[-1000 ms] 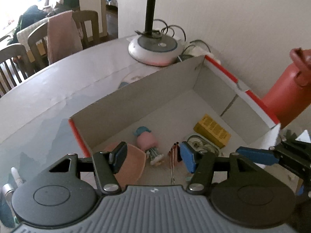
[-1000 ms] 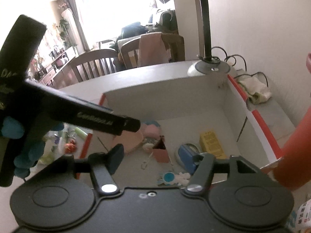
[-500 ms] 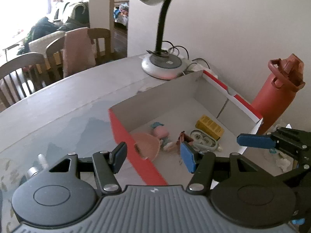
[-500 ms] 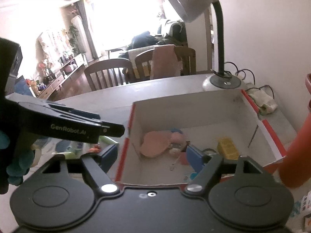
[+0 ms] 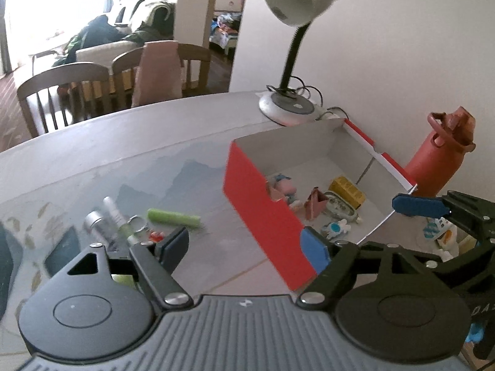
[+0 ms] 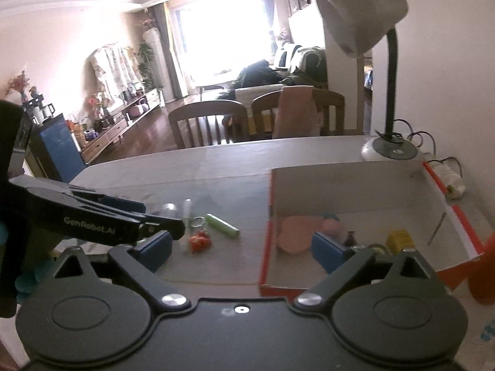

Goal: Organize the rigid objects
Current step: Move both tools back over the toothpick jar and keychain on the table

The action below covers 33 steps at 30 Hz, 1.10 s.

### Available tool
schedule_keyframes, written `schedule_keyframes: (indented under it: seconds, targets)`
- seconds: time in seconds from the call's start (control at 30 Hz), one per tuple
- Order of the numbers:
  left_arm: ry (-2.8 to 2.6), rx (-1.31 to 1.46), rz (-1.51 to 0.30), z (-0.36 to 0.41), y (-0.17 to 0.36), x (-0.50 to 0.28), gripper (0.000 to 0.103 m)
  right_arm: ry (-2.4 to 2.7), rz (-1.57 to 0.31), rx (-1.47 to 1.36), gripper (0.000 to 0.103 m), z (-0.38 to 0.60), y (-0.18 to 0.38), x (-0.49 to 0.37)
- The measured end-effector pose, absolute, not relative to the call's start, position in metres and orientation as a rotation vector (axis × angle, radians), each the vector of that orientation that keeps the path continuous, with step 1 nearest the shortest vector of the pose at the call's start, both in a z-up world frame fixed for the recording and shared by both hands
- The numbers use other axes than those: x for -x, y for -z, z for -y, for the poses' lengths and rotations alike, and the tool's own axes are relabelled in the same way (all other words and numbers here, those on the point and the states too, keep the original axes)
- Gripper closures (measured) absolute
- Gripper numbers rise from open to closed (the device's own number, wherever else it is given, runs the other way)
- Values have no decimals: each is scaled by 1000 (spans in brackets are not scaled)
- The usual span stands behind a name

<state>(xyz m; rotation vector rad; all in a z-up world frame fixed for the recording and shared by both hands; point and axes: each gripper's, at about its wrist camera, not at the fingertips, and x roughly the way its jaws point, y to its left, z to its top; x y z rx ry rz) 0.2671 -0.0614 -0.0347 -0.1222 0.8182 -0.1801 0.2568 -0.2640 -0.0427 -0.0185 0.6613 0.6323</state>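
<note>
We have pulled both our grippers back and away from the red box (image 5: 266, 216), which a moment ago filled most of what we could see. Now the box sits off to the right, and the table (image 5: 123, 142) beside it shows. Our left gripper (image 5: 244, 244) has just been opening its jaws, and nothing is between them. Our right gripper (image 6: 241, 247) has also just been opening, very wide, and it is empty too. So we think we have just finished dropping things in the box. Inside it lie a pink toy (image 5: 286, 187), a yellow block (image 5: 346, 190), a small brown piece (image 5: 315, 205), a round tin (image 5: 340, 210) and a little blue and white figure (image 5: 335, 228). More things still wait on the table, left of the box: a green stick (image 5: 173, 218), a silver tube (image 5: 97, 227), a clear tube (image 5: 116, 216), a key ring (image 5: 137, 224) and a small red toy (image 6: 200, 241). They lie close together, just in front of our left gripper. That means the job is only partly done. We think the next thing to pick up is one of these, and the green stick looks easiest because it lies a bit apart from the others.
</note>
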Motion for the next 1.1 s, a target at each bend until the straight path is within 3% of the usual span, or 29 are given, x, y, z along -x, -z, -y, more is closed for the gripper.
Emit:
schedule_keyframes:
  seconds: [0.53, 0.57, 0.6, 1.1]
  targets:
    - [21, 165, -789, -13, 54, -218, 11, -678, -709, 20, 4, 208, 52, -256]
    - [6, 163, -785, -15, 58, -216, 9, -678, -713, 22, 4, 205, 53, -257]
    - [-10, 157, -785, -17, 61, -216, 0, -679, -717, 27, 4, 202, 54, -259]
    - [-215, 243, -789, -39, 128, -225, 0, -697, -839, 152, 8, 139, 105, -294]
